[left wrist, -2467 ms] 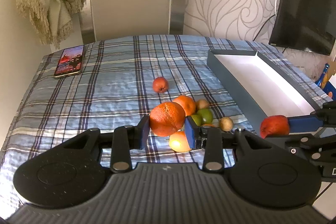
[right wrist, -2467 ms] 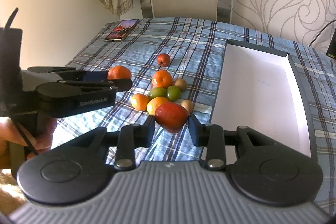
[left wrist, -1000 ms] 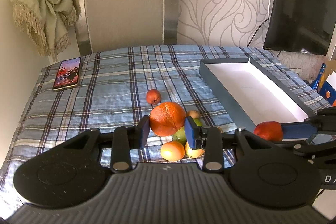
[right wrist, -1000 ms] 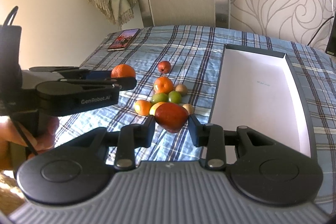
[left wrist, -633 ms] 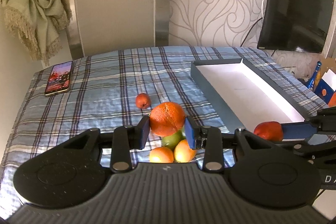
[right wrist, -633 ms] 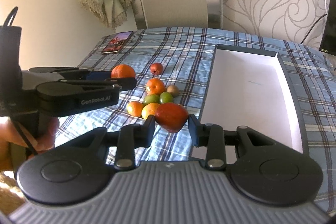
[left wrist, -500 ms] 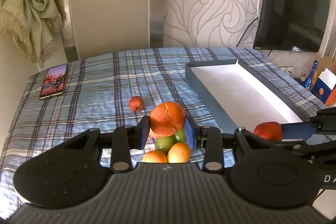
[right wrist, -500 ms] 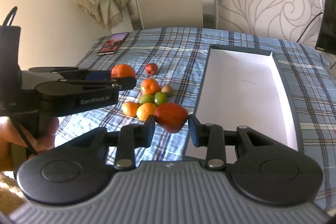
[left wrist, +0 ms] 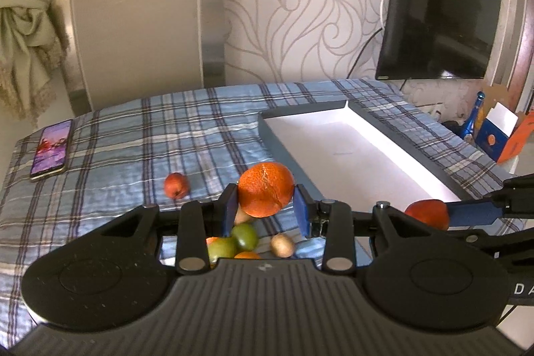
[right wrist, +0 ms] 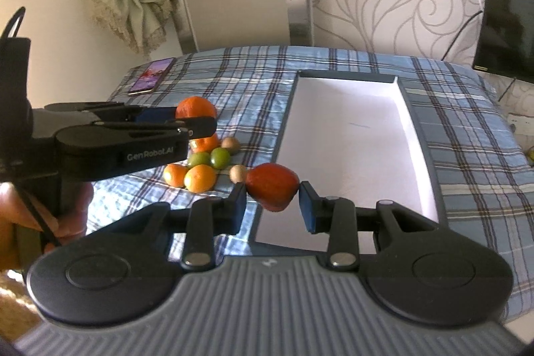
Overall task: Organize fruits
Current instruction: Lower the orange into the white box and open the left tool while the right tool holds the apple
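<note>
Orange [left wrist: 265, 194] sitting clamped in left claw [left wrist: 265, 208], held above fruit pile [right wrist: 203, 167] on plaid bed [left wrist: 133, 155]. Red fruit [right wrist: 272, 186] sitting clamped in right claw [right wrist: 272, 201], hanging over near left edge of white-lined tray [right wrist: 347, 135]. Phone [left wrist: 50, 149] lying at bed's far left.

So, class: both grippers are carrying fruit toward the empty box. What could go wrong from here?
1. The right gripper pinches the red fruit only at its ends; being rounded, it could roll out before reaching the box.
2. The left gripper holds the large orange above the fruit pile; a drop could scatter it.
3. The two grippers sit close together and might collide at the box's near wall.
</note>
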`<state>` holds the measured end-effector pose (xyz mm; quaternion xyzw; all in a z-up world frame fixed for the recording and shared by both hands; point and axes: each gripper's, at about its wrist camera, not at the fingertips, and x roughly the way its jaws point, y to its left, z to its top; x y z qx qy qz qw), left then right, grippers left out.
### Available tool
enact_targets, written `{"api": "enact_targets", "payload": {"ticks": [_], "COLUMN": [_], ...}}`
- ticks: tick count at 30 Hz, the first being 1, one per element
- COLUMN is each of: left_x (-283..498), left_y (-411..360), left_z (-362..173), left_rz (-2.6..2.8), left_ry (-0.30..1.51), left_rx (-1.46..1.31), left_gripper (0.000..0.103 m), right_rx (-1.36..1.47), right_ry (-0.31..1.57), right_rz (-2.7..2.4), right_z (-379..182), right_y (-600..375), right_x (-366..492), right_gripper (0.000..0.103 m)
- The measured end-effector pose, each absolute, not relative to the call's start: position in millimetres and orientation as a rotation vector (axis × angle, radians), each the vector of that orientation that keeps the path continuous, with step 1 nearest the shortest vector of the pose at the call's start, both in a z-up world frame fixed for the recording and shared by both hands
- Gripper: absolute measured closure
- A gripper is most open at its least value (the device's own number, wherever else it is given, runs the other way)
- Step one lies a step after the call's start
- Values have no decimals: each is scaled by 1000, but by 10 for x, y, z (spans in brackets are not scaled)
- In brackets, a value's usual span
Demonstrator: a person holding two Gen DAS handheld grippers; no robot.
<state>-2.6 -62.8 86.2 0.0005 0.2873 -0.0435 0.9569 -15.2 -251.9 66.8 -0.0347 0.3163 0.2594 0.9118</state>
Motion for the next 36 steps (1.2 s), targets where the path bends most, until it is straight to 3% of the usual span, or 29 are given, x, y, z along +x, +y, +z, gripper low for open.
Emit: {"api": "enact_targets", "payload": {"ticks": [36], "left_x": [842], "left_y": [-1346], "left_z": [607], "left_rz": [-288], "left_ry": [602], "left_rx": [28], "left_gripper": [62], "right_rx": [-39], "right_ry": [651], "right_rz": [314], "right_z": [663], "right_y": [-2993], "right_x": [-127], "right_gripper": [66]}}
